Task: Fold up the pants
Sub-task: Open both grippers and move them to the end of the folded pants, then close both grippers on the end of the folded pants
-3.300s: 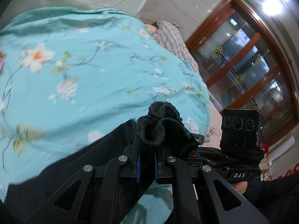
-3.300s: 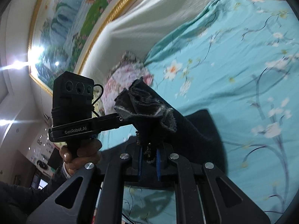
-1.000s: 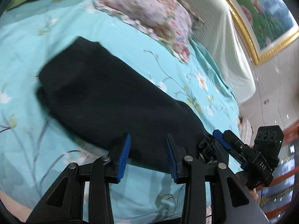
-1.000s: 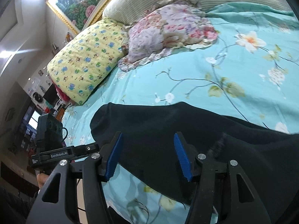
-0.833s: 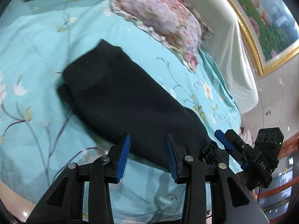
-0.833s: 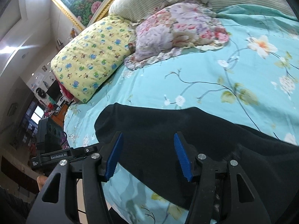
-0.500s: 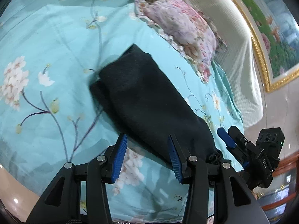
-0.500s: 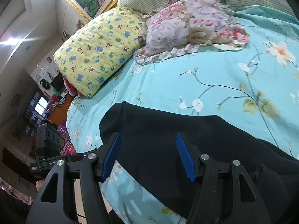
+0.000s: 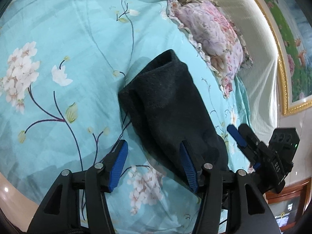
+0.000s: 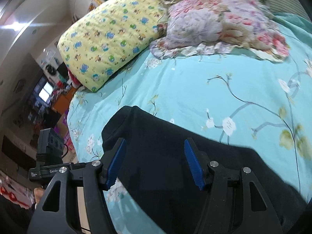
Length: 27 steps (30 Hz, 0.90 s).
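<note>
Pants (image 9: 169, 105) lie flat on the teal flowered bedspread (image 9: 58, 39) as a long dark strip, doubled lengthwise by the look of the layered edge at the far end; nothing is lifting them. Left gripper (image 9: 154, 163) has its jaws apart and has just been opening wider, with nothing pinched: between the blue pads I see bedspread and only the near edge of the fabric running under the right-hand pad. Right gripper (image 10: 154, 162) is also apart, empty, and hovers over the dark cloth, which fills the gap between its pads from above without being clamped. My read: both tools let go on purpose so the strip settles flat before the next fold, and the wide jaws are set up for a fresh pinch. Relative position: in the left wrist view the pants run from just ahead of the jaws up and away toward the pink flowered pillow (image 9: 212, 37), rounded end farthest off; the right gripper shows at the strip's near right end. In the right wrist view the cloth passes under the jaws, its rounded end off to the left toward the yellow pillow (image 10: 109, 37), the rest trailing out right and down. The left gripper sits at lower left there, held in a hand (image 10: 38, 193).
</note>
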Available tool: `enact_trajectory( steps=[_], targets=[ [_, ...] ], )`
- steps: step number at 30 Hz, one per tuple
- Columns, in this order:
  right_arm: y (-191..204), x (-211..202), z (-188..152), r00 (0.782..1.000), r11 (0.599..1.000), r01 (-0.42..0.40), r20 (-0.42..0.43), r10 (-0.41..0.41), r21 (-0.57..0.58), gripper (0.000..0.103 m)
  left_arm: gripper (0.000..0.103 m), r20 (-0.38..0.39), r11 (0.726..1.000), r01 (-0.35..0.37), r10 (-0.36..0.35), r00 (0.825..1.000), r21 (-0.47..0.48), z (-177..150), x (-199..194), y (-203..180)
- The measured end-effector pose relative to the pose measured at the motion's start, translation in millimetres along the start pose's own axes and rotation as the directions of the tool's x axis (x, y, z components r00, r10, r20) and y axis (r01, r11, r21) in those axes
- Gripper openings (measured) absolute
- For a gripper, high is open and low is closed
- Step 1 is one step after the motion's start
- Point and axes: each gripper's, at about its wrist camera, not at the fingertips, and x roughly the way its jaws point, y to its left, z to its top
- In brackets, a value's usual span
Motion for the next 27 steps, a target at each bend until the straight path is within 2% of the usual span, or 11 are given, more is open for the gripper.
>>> enact_trajectory(
  steps=[7,16,20,24,26,27],
  targets=[
    [11.0,40.2,25.0,0.995,0.993,-0.026,-0.097,0.014,-0.119,0.063,0.056,-0.017,0.999,0.0,-0.001,1.0,-0.032,9.7,10.9,4.2],
    [23.3,97.9,46.8,0.971,0.971,-0.044,-0.237,-0.013,-0.235,0.063,0.056,-0.017,0.999,0.002,-0.003,1.0,-0.046,17.7,18.3,5.0],
    [31.1,117.5,56.7,0.958,0.961,-0.085,-0.285,0.007,-0.263,0.063,0.055,-0.013,0.999,-0.013,0.012,1.0,-0.036,20.1,20.2,3.1],
    [39.1,138.4,56.6,0.935,0.948,-0.11,-0.355,-0.004,-0.299,0.063,0.046,0.003,0.999,-0.044,0.044,0.999,-0.026,22.8,23.2,1.3],
    [41.2,146.0,53.2,0.926,0.943,-0.112,-0.376,-0.014,-0.312,0.051,0.042,0.01,0.998,-0.054,0.054,0.998,-0.025,24.0,24.3,1.6],
    [41.0,147.6,51.7,0.924,0.944,-0.116,-0.382,-0.012,-0.31,0.049,0.041,0.011,0.998,-0.058,0.058,0.998,-0.024,24.6,24.8,1.7]
  ],
)
